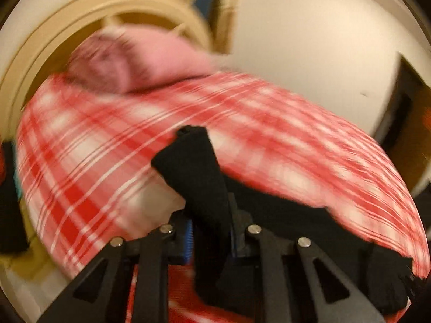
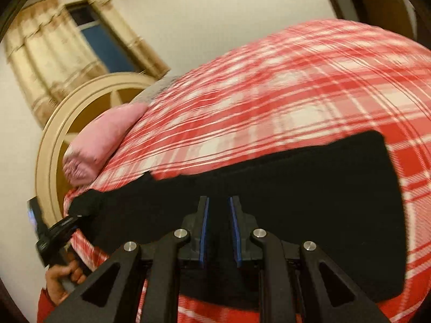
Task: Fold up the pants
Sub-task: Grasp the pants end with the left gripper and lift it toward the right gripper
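Both jaws stand narrow. On the left gripper (image 1: 207, 231) the jaws are closed on a fold of the black pants (image 1: 188, 167): in the left wrist view the dark cloth rises in a bunch from between the blue pads and hides most of them. The right wrist view shows the same gripper from the side (image 2: 78, 212), low at the left, with a corner of the pants (image 2: 269, 202) bunched at its tip. A hand (image 2: 63, 274) holds this gripper by its handle, and a red sleeve (image 2: 47, 309) shows below it.

On the right gripper (image 2: 218, 202) the two blue pads stand close together with a slim gap between them. The black cloth lies right under and before the fingers, but I cannot tell if an edge of it is caught between the pads, because everything there is dark.

The pants lie spread on a bed with a red and white checked cover (image 2: 296, 94). They make a wide black band across the near part of the bed, from the left gripper to the right side of the picture. A pink pillow (image 2: 105, 140) lies at the far end of the bed, against a rounded cream headboard (image 2: 48, 140). Behind it there is a pale wall (image 2: 202, 13) and a window with cream curtains (image 2: 51, 53). Both pictures are blurred, the left wrist view more strongly.
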`<state>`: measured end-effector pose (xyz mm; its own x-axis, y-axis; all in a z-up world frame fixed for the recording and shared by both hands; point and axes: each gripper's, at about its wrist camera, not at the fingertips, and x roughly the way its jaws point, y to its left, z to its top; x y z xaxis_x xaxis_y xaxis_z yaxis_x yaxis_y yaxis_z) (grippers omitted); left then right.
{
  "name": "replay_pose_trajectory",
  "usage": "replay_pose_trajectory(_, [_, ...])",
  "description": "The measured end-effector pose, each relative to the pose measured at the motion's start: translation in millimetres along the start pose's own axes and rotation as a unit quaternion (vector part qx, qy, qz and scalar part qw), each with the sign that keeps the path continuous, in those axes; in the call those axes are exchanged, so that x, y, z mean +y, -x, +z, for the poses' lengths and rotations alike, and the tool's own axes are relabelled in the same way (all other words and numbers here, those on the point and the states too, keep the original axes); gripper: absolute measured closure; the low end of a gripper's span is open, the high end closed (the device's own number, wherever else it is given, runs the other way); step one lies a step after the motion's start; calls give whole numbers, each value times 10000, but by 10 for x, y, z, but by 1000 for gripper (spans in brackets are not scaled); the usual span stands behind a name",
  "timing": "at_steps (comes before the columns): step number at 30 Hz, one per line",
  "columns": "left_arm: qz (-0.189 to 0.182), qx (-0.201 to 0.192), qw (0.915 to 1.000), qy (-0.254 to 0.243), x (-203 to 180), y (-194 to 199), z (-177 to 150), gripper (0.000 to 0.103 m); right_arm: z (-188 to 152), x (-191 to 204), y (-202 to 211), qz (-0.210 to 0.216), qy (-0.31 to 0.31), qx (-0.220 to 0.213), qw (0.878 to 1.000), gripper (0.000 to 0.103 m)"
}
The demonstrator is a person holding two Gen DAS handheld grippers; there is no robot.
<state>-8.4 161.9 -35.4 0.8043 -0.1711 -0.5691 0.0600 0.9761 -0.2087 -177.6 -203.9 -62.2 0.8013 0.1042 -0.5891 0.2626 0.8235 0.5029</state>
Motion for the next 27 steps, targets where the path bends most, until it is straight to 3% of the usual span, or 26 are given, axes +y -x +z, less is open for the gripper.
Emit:
replay_pose_trajectory(4, [-746, -284, 9926, -919, -702, 261, -42, 82, 51, -236, 79, 10, -358, -7, 9994, 86])
replay_pose_trajectory(7, [-1289, -421, 9787, -1539, -1241, 441, -185, 82, 88, -345, 201, -82, -436, -139, 9989, 86])
replay_pose_trajectory(11, [-1999, -298, 9573, -2067, -1813, 550, -435, 82, 119, -449, 411, -143, -450, -326, 9984, 86])
replay_pose_trajectory(16, [-2365, -147, 9380, -2532, -2219, 567, -710, 82, 105, -607, 589, -150, -584, -399, 9974, 86])
replay_pose_trajectory(22, [-2392, 53, 9342, -2647, -2330, 557, -842, 83, 136, -621, 639, 192, -596, -381, 9973, 86])
replay_pose_trajectory(23, [-2392, 60, 9341, -2649, -2332, 552, -838, 83, 146, -604, 633, 263, -605, -373, 9971, 83])
replay_pose_trajectory(24, [-2398, 67, 9344, -2634, -2336, 551, -838, 82, 155, -600, 629, 359, -625, -357, 9968, 67])
replay_pose_trajectory(25, [-2397, 68, 9349, -2616, -2330, 554, -833, 82, 158, -598, 625, 418, -646, -362, 9964, 43])
replay_pose_trajectory(27, [-2387, 56, 9359, -2590, -2345, 559, -826, 82, 153, -603, 646, 522, -744, -484, 9947, 33])
